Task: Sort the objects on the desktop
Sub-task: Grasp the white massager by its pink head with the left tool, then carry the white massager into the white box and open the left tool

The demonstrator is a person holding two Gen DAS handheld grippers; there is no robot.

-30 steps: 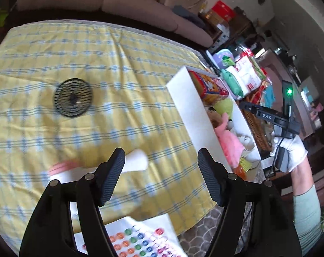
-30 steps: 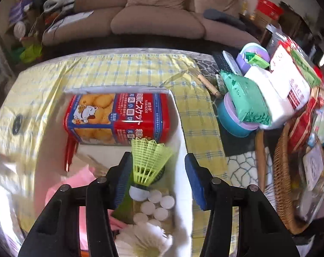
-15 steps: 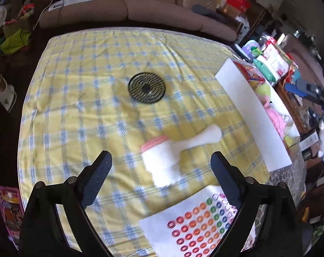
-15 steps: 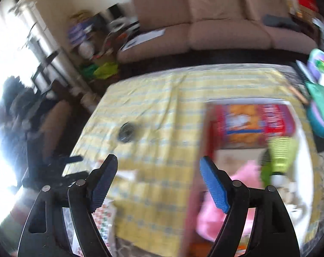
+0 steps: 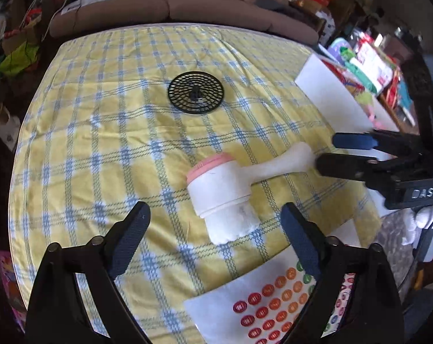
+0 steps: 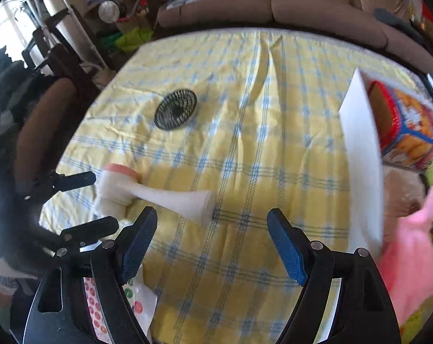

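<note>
Closing on the brush (image 5: 230, 183), both tools frame it from opposite sides. Left hand-held gripper (image 5: 215, 236) hovers with jaws wide apart by the bristled head; right hand-held gripper (image 6: 210, 242) is likewise spread, lined up on the handle tip, likely to lift it. Brush lies near the surface's (image 5: 107, 132) front edge, bin (image 6: 359, 154) waiting along the right edge.

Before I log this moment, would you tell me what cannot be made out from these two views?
- Sticker sheet: in the left wrist view, cut off by the bottom edge and partly covered by the left gripper.
- White box contents: in the right wrist view, blurred and cut off at the right edge.
- Brush bristles: overexposed, so no detail shows.
- Right gripper approaching the brush handle: contact cannot be told.
</note>
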